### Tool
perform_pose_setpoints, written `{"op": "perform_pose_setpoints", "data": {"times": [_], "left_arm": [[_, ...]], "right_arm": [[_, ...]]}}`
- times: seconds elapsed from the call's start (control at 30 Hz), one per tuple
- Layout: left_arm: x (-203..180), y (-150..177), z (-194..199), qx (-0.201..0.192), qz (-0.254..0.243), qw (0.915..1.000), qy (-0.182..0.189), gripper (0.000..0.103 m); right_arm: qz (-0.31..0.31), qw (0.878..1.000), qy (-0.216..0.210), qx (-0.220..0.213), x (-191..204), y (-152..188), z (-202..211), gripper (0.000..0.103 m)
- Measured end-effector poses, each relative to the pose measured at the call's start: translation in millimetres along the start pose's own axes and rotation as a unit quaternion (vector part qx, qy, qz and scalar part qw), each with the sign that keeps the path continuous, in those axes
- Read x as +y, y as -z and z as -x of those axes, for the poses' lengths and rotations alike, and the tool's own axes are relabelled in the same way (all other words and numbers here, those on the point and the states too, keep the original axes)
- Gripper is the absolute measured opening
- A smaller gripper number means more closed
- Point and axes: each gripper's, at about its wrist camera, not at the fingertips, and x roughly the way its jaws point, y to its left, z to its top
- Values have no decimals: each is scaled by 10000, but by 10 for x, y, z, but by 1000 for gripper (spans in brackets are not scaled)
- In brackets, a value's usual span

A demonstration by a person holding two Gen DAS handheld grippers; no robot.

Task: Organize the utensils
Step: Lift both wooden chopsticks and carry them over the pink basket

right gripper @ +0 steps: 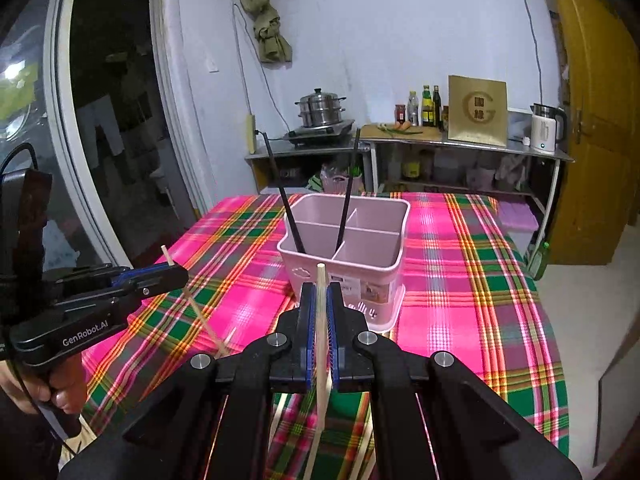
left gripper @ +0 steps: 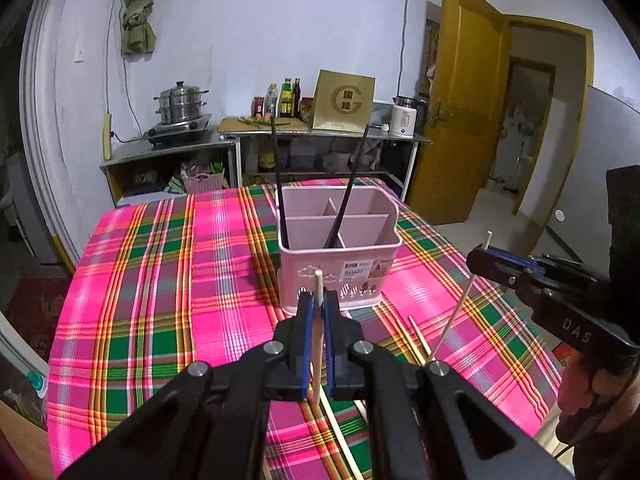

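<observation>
My left gripper [left gripper: 316, 296] is shut on a pale wooden chopstick [left gripper: 317, 354] that stands nearly upright between the blue pads. In front of it, the pink divided utensil basket [left gripper: 340, 276] stands on the plaid tablecloth with two black chopsticks [left gripper: 280, 184] leaning in its near compartments. My right gripper [right gripper: 320, 292] is shut on another pale wooden chopstick [right gripper: 321, 340], also upright, just short of the basket [right gripper: 360, 264]. Each gripper shows in the other's view: the right gripper [left gripper: 486, 258] at the right, the left gripper [right gripper: 176, 272] at the left. Both are lifted off the table.
Several loose wooden chopsticks [left gripper: 418, 338] lie on the cloth near the front edge, under and between the grippers. Behind the table a steel counter [left gripper: 168, 152] carries a steamer pot, bottles, a box and a kettle [right gripper: 544, 128]. A yellow door [left gripper: 460, 100] stands open at the right.
</observation>
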Motion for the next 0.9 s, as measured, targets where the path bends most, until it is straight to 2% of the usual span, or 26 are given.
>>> {"op": "perform_pose_setpoints", "data": {"times": [0.5,0.9], "left_arm": [[-28,-467,63,-152,-133,9998,75,6],[101,-1019,32,-439,-36,9989,142,6]], "right_arm": [[100,9996,-62,-240,-47,-336,89,5],[-58,9982,-246,-535,-129,-846,10,5]]}}
